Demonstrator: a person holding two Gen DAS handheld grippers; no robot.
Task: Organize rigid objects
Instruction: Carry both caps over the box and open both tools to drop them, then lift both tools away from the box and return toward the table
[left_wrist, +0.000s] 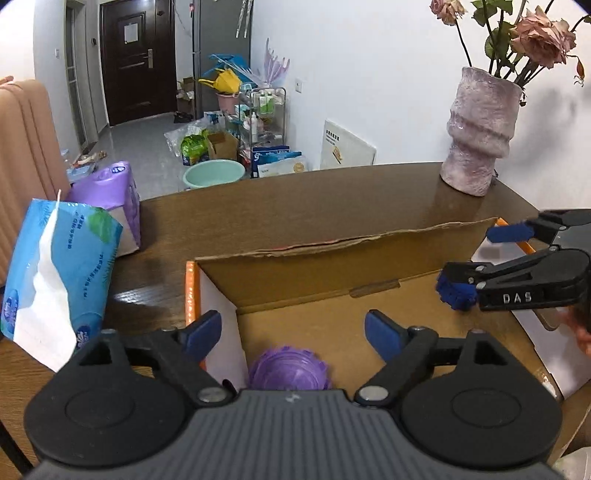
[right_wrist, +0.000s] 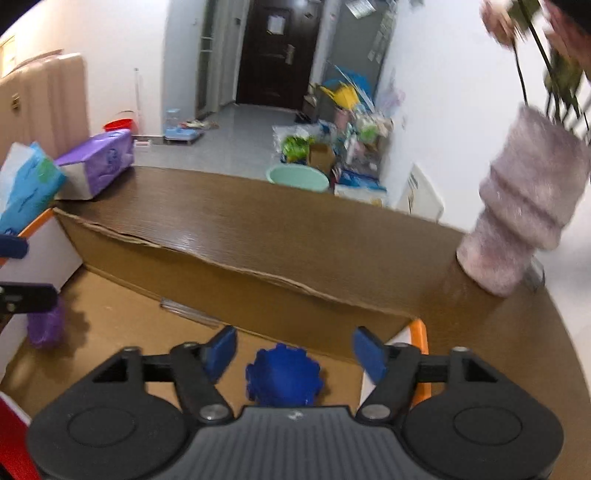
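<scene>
Purple ridged piece (left_wrist: 288, 367): on the box floor, near-left corner before you | blue ridged piece (right_wrist: 283, 376): on the floor, near-right corner.

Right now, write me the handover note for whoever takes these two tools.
Left tool: open, holding nothing, over the left end of the cardboard box.
Right tool: open, holding nothing, over the right end.
Purple ridged piece: on the box floor by the left wall, between the left tool's fingers, not gripped.
Blue ridged piece: on the box floor near the right corner, between the right tool's fingers, not gripped.
Done: both pieces are in the box.
Left: no other loose rigid piece is in view; probably lift both tools clear.
</scene>
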